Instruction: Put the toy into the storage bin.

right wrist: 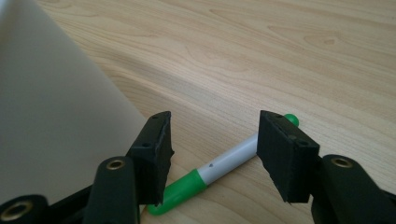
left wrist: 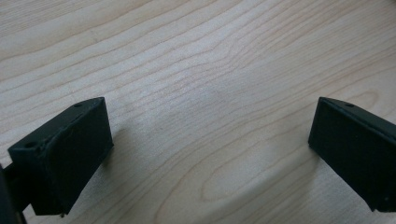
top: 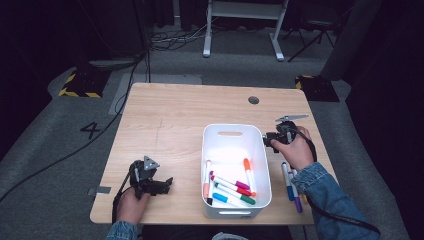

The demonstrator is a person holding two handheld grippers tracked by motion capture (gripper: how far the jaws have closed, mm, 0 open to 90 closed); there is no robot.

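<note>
The right gripper (right wrist: 212, 156) hovers with jaws spread over a green marker (right wrist: 219, 168) lying on the wooden table (top: 170, 125), just right of the white bin (top: 212, 150). The left gripper (left wrist: 205, 154), jaws spread wide and empty, rests near the table's left front corner.

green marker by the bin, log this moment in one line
right gripper open over green marker | marker flat on table beside white bin | left gripper open, empty
</note>
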